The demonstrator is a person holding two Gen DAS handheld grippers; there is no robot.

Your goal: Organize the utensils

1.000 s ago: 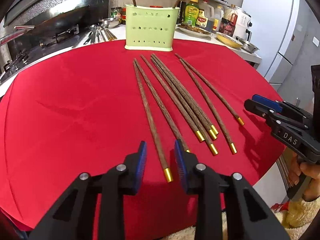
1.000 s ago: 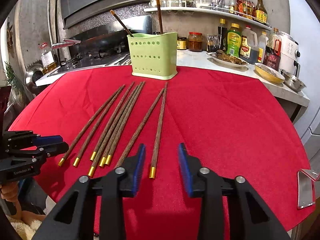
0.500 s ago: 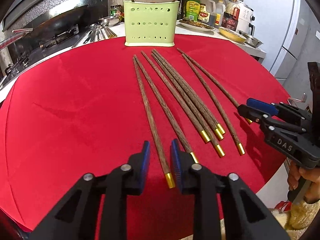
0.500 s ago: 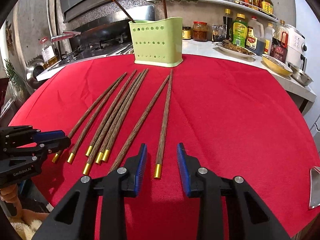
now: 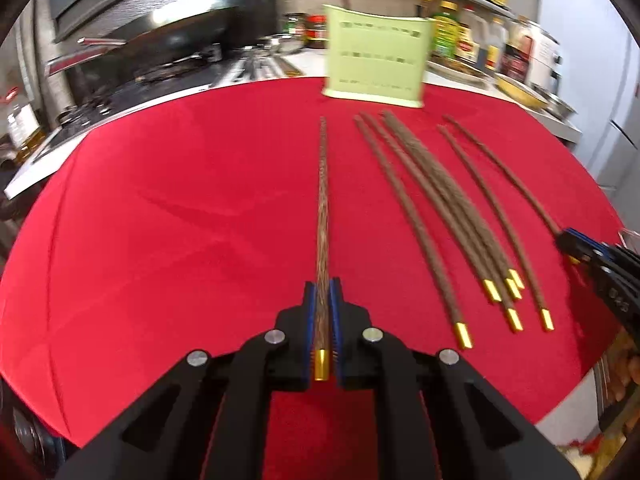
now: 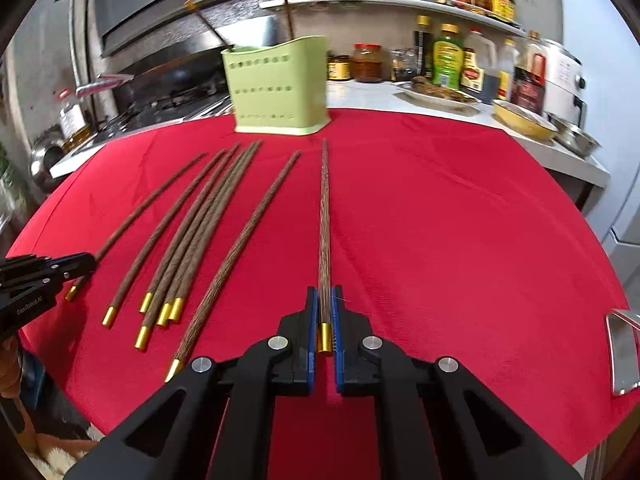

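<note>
Several brown wooden chopsticks with gold caps (image 5: 436,208) (image 6: 200,232) lie fanned on the red tablecloth (image 5: 180,220) (image 6: 460,240). A pale green utensil holder (image 5: 376,66) (image 6: 280,88) stands at the cloth's far edge with two chopsticks upright in it. My left gripper (image 5: 322,286) is shut on the leftmost chopstick (image 5: 322,208) near its gold end. My right gripper (image 6: 325,292) is shut on the rightmost chopstick (image 6: 324,216) near its gold end. Each gripper also shows at the other view's edge, the right gripper (image 5: 568,240) and the left gripper (image 6: 86,262).
A stove with a dark wok (image 6: 172,80) is at the back left. Bottles and jars (image 6: 448,60), a plate (image 6: 440,96), a yellow bowl (image 6: 524,118) and a white cooker (image 6: 560,76) crowd the counter behind. A metal piece (image 6: 620,352) sits at the right table edge.
Both grippers went from open around a chopstick's gold end to shut on it. The left gripper swung so that its chopstick now runs straight ahead, apart from the others.
</note>
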